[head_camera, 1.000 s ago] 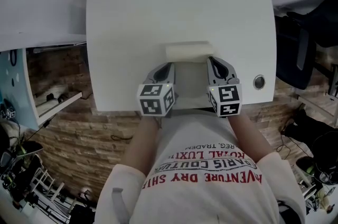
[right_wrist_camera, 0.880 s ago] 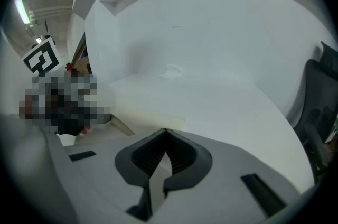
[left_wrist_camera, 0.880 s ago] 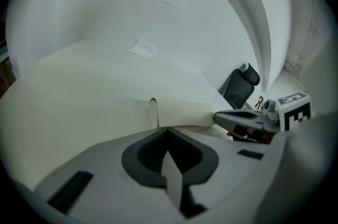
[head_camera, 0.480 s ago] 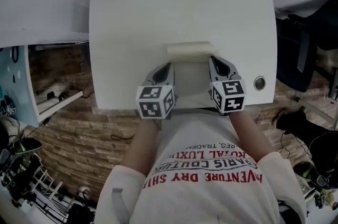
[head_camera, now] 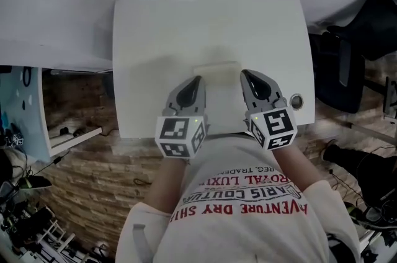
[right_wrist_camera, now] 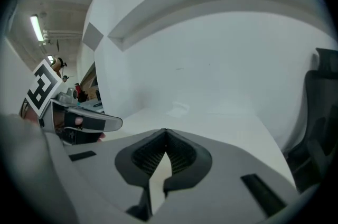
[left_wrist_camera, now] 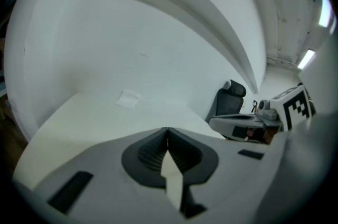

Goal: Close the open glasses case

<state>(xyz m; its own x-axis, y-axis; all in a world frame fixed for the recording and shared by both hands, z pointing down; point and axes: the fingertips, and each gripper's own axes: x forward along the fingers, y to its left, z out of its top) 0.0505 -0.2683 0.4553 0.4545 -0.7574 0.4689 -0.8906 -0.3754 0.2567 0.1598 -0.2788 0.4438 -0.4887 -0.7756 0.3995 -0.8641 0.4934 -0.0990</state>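
Fingers [head_camera: 191, 89] rose; case [head_camera: 216, 68] just beyond.

Head view looks steeply down on the table [head_camera: 155, 38]; both gripper views skim low across it toward the wall [left_wrist_camera: 132, 59].

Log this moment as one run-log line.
left gripper: shut, empty | right gripper: shut, empty | case: on table, between the gripper tips, contact unclear

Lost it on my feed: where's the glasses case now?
Head view: the glasses case lies on the white table near its front edge, between the left claw and right claw.
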